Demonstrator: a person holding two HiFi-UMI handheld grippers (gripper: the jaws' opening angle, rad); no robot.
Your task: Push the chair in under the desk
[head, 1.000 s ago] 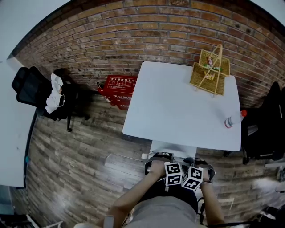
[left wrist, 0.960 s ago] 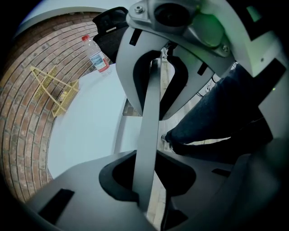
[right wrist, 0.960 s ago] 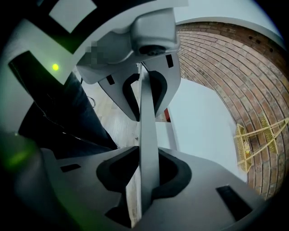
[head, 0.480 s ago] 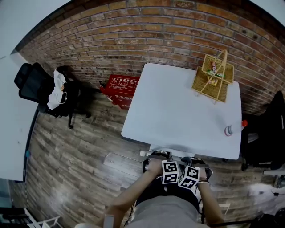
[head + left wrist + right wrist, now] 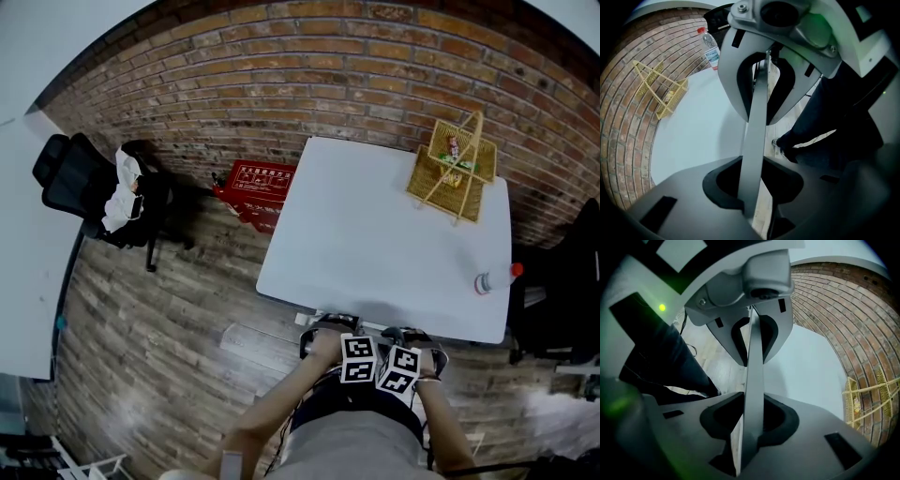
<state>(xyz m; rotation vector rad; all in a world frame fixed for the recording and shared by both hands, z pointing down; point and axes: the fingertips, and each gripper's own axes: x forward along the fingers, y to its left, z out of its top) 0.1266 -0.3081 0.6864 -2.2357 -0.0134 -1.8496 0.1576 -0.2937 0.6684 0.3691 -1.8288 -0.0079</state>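
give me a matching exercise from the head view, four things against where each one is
Things:
1. wicker basket
2. water bottle
3. red box
4. black office chair

Places:
A. on the floor by the brick wall, left of the desk
B. on the desk's far right corner
C. far left, white cloth draped over it
D. near the desk's right edge, on the person's side

Pairs: 1-B, 2-D, 3-A, 4-C

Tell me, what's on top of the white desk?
A yellow wicker basket and a clear bottle with a red cap stand on the desk. Something small and red sits inside the basket, but its woven sides hide the rest.
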